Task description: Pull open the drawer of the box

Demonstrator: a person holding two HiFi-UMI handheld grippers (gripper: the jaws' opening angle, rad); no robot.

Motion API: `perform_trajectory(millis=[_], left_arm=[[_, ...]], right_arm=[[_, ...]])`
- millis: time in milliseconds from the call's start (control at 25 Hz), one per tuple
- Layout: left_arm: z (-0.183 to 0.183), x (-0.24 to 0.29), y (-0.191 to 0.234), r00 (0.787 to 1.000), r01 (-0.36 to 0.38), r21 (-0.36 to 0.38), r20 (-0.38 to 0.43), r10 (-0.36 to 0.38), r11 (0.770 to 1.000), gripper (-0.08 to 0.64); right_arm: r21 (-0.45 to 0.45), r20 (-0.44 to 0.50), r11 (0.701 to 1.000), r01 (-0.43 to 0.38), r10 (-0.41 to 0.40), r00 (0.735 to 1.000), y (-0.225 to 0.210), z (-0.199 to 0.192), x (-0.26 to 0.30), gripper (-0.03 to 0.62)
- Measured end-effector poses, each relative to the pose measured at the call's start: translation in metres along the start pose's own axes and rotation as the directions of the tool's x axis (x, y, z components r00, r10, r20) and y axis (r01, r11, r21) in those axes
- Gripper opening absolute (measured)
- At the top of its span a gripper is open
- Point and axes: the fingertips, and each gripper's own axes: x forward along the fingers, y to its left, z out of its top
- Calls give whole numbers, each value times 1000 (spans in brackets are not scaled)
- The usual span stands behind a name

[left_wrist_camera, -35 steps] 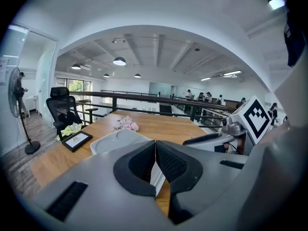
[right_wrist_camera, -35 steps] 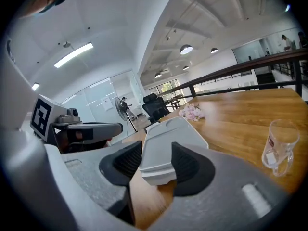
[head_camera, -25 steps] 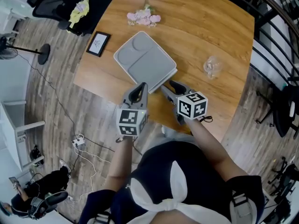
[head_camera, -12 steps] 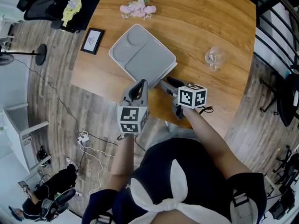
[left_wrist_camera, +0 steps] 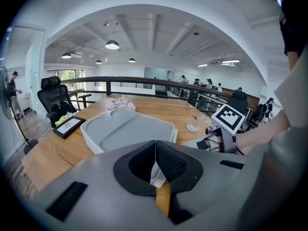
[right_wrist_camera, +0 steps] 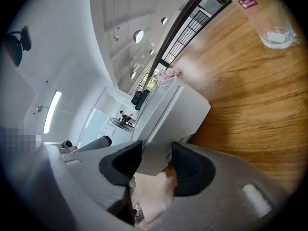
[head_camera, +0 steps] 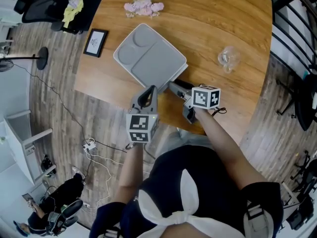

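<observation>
A flat grey box [head_camera: 148,56] lies on the round wooden table [head_camera: 218,19]. My right gripper [head_camera: 174,85] is at the box's near right corner. In the right gripper view its pads [right_wrist_camera: 127,161] are closed against a white drawer front [right_wrist_camera: 161,146] that fills the gap between them, so my right gripper [right_wrist_camera: 157,157] is shut on it. How far the drawer stands out from the box [right_wrist_camera: 185,107] is unclear. My left gripper [head_camera: 149,89] points at the box's near edge, and my left gripper [left_wrist_camera: 155,146] is shut with its tips touching and nothing held. The box [left_wrist_camera: 127,131] lies just beyond it.
A clear glass [head_camera: 227,58] stands to the right of the box. Pink flowers [head_camera: 143,6] lie at the far edge and a small black picture frame [head_camera: 96,42] at the left edge. The table's near edge is right under both grippers. Cables [head_camera: 89,145] lie on the floor.
The head view has shifted a little. The right gripper has edged slightly closer to the box's corner. The box and the left gripper have kept their places.
</observation>
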Motion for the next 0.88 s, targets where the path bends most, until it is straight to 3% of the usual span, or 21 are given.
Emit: perform_trajectory(millis=[320,640,720,880], left_arm=[[-6,0,-1,1000,2,-2,-11,-2,1000,20],[-5,-1,0,1000,-6,0,-11,6,1000,20],[-3,-2,-1,1000,-10,-2,-10,10,1000,20],[-5,-2,0,1000,-10,-2,-10,10,1000,20]], right_arm=[[93,20,990,-104,103,995,-1,1,1,184],[203,23,974,-99,97,995,-6,1,2,183],[230,6,969,-90,91,996,-9,-3,4,242],[263,24,957,-125,124,992,-9,-5,8,231]])
